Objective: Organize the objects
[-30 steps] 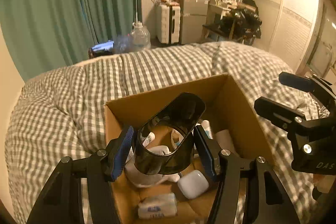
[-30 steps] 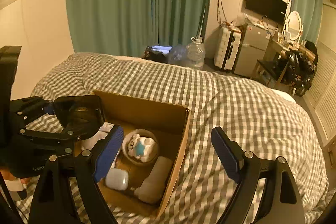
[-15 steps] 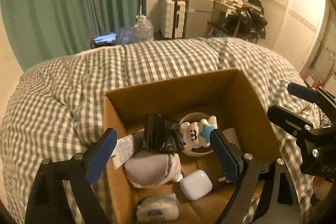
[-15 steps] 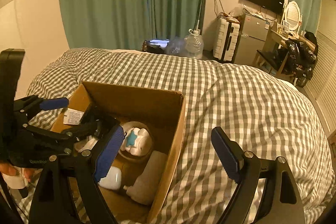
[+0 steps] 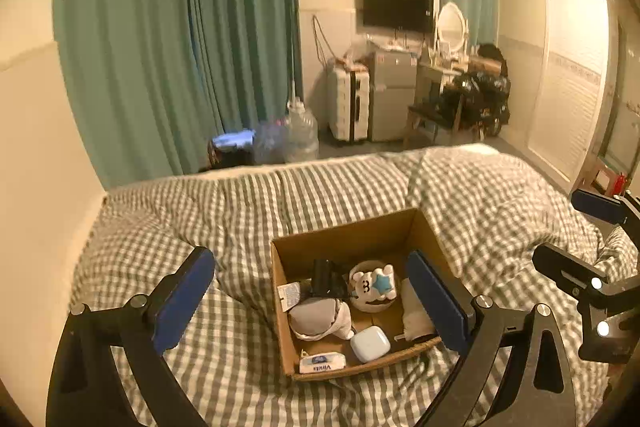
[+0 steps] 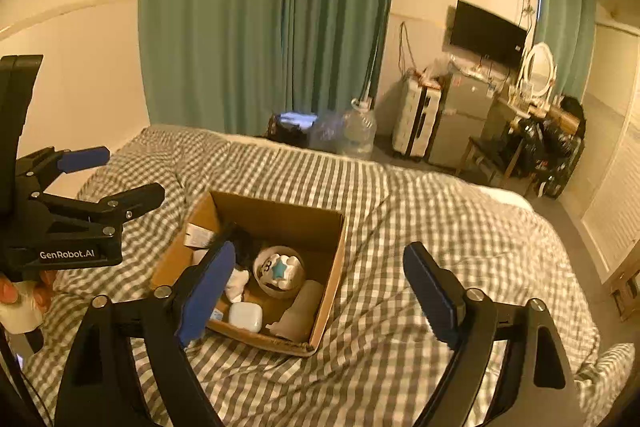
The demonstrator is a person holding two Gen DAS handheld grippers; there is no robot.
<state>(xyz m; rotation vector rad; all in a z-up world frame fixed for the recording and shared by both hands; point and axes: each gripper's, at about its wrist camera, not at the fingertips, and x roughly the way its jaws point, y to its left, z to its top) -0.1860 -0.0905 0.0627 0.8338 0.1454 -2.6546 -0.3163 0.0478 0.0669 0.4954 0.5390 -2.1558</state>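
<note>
with my left gripper opening and empty and my right gripper opening on nothing, i'd lift both straight clear of the cardboard box (dark cup inside, on the checked duvet) without snagging its rim.

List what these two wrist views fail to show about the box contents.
- Black object: right wrist view, half hidden by that gripper's blue pad; too dark to identify.
- Tissue pack: right wrist view, only a sliver shows behind the pad.
- Paper tag: left wrist view, print too small to read.
</note>
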